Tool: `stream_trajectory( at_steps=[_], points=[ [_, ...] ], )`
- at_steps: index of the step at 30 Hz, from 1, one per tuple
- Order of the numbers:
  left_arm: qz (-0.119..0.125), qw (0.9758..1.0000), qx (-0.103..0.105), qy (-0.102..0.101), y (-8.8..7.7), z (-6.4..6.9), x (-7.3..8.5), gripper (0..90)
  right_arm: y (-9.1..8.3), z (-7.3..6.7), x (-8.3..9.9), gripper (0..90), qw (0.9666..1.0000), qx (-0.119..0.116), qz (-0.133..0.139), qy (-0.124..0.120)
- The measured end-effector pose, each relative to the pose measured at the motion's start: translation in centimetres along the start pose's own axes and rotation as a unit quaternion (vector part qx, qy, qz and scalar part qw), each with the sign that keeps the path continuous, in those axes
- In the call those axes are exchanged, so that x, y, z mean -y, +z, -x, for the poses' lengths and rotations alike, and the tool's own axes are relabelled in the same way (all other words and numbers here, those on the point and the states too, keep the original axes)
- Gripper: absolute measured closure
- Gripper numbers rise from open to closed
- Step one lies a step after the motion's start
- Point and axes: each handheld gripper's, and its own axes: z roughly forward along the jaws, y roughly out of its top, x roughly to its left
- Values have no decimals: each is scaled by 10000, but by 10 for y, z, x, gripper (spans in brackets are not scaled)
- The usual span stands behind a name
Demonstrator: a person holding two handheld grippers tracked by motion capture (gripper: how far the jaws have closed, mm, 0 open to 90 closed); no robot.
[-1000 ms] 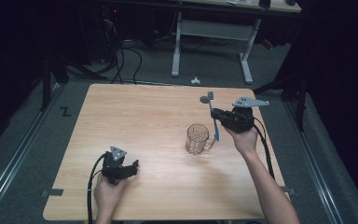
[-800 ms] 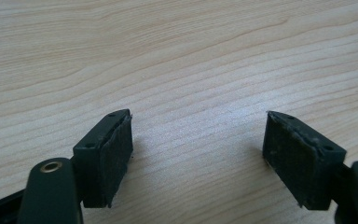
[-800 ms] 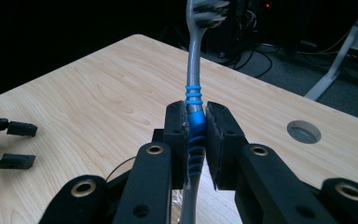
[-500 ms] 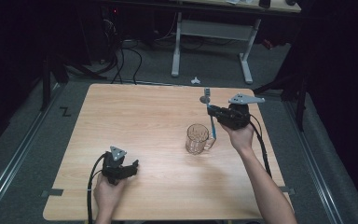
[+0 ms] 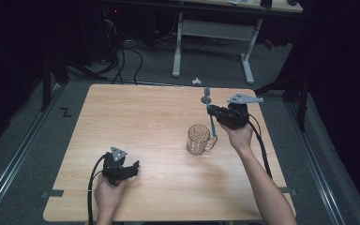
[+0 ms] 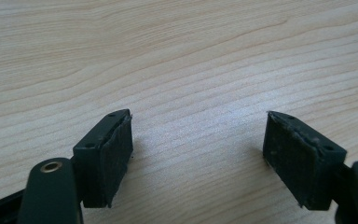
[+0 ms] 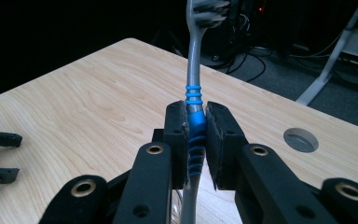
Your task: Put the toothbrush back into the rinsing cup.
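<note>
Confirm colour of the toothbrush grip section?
Bright blue ribbed grip on a grey toothbrush, clamped in the right tool. Clearest in the right gripper view.

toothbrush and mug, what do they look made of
Toothbrush: likely plastic, a matte grey handle with a ribbed blue section that looks rubbery, clamped in the right tongs. Mug: clear glass or clear plastic, see-through with a dimpled, glinting wall.

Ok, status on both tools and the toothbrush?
Right tool shut on toothbrush, above glass mug. Left tool open, empty, low over table. Nothing in the way.
</note>
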Motion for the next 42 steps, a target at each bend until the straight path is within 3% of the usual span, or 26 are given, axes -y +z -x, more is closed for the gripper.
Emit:
stream_trajectory(
  at_steps=[20,42],
  points=[
    [5,10000,6,-5,0,0,0,247,11,-2,7,795,9999,62,-136,-59],
    [0,10000,-3,7,0,0,0,249,-7,6,17,794,9999,56,-95,58]
  ],
)
